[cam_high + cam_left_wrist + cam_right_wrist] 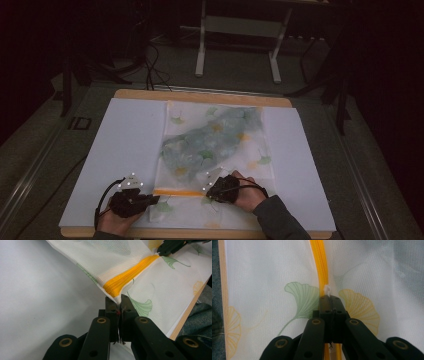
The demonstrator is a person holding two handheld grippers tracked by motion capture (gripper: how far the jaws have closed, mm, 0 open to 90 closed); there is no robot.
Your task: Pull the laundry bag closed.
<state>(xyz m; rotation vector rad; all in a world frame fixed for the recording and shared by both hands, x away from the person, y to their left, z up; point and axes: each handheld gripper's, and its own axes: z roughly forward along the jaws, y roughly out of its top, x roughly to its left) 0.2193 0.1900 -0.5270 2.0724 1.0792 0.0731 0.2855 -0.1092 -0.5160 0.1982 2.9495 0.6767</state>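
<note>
mesh bag [215, 150]: white netting laundry pouch with ginkgo-leaf print, lying flat mid-table on the white sheet [125, 145]; bluish-green cloth bundle [215, 137] inside, from centre out toward 1 o'clock.
zipper [127, 275]: orange, runs across the bag's near end at 6 o'clock; looks closed along the stretch seen.
zipper pull [327, 290]: small white tab, sits at the tip of the right gripper.
handling: judged light, limp, no stiffness; netting will bunch and drag with any pull, snags easily. Contents soft, nothing fragile.
grip points: corner at the zipper's end to anchor, pull tab to run the slider. Hold the tape taut or the slider will jam.
left gripper [119, 300]: jaws pinched tight on the bag corner at the zipper's end, about 7 o'clock.
right gripper [329, 298]: jaws together on the pull tab, about 5 o'clock.
table [200, 95]: wood edge visible at 12 o'clock.
writing: no brand, label or text readable.
</note>
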